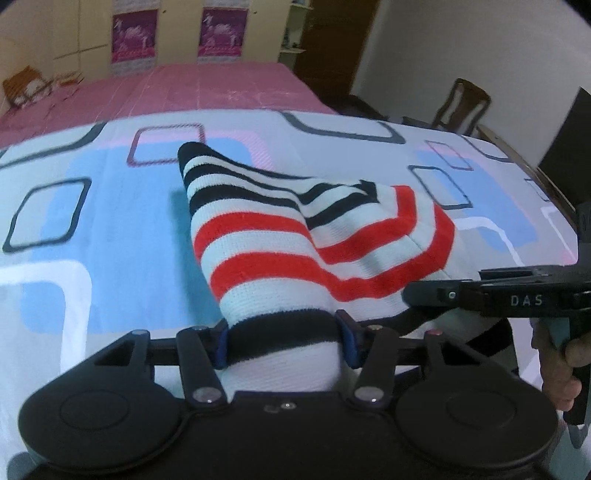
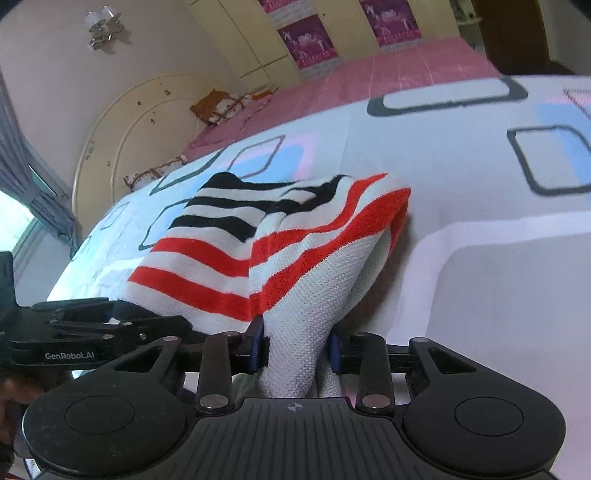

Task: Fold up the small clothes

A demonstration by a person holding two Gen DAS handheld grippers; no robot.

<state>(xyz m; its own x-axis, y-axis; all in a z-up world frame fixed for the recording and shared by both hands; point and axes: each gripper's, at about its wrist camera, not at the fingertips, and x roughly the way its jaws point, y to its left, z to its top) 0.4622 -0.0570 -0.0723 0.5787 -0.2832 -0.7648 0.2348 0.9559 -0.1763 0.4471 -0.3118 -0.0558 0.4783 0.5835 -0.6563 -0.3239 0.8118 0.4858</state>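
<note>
A small knitted garment (image 1: 295, 236) with white, red and black stripes lies partly folded on the patterned bedsheet (image 1: 110, 221). My left gripper (image 1: 284, 341) is shut on its near black-banded edge. My right gripper (image 2: 297, 345) is shut on the white near edge of the same garment (image 2: 280, 236), which drapes away from it. The right gripper also shows at the right in the left wrist view (image 1: 480, 295). The left gripper shows at the left in the right wrist view (image 2: 92, 332).
The light sheet with blue and dark squares (image 2: 480, 221) covers the near part of a bed; a pink bedspread (image 1: 184, 88) lies beyond. A wooden chair (image 1: 461, 107) stands past the bed's right edge. Wardrobes (image 1: 147, 33) line the far wall.
</note>
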